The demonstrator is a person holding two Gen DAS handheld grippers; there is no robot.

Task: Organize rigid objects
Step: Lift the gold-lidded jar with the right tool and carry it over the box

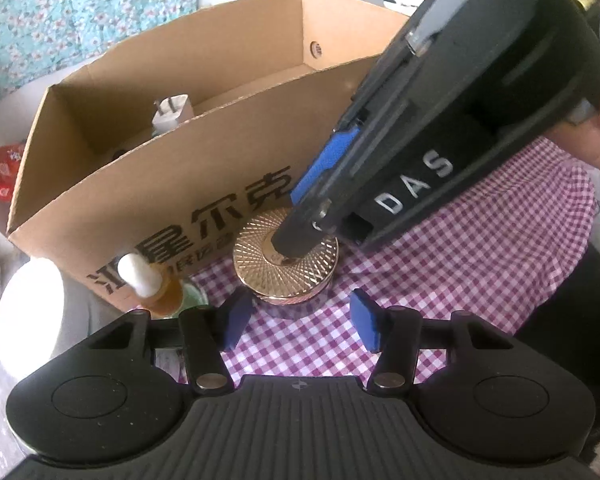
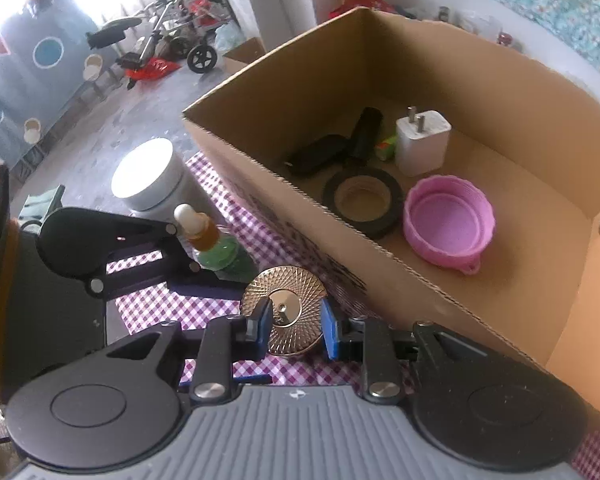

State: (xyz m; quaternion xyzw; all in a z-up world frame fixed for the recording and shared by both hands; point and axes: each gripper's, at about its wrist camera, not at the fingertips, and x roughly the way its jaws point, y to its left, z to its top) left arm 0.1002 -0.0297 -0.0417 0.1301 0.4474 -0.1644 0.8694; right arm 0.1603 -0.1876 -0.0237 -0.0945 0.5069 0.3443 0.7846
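Note:
A round gold jar with a ribbed lid (image 1: 286,258) stands on the checked cloth in front of the cardboard box (image 1: 204,168). My right gripper (image 2: 296,326) is open and straddles the gold lid (image 2: 285,310), pads on either side of its raised centre; it also shows in the left wrist view (image 1: 300,236) coming down from the upper right onto the lid. My left gripper (image 1: 302,320) is open and empty, just in front of the jar. The box (image 2: 480,80) holds a white plug (image 2: 422,144), a pink lid (image 2: 448,222), a black tape roll (image 2: 364,200) and black items (image 2: 332,148).
A dropper bottle with amber liquid (image 1: 148,284) (image 2: 202,230) stands left of the jar beside a green object (image 2: 232,260). A white round tub (image 1: 32,316) (image 2: 150,180) is at the table's left edge. The purple checked cloth (image 1: 480,248) extends to the right.

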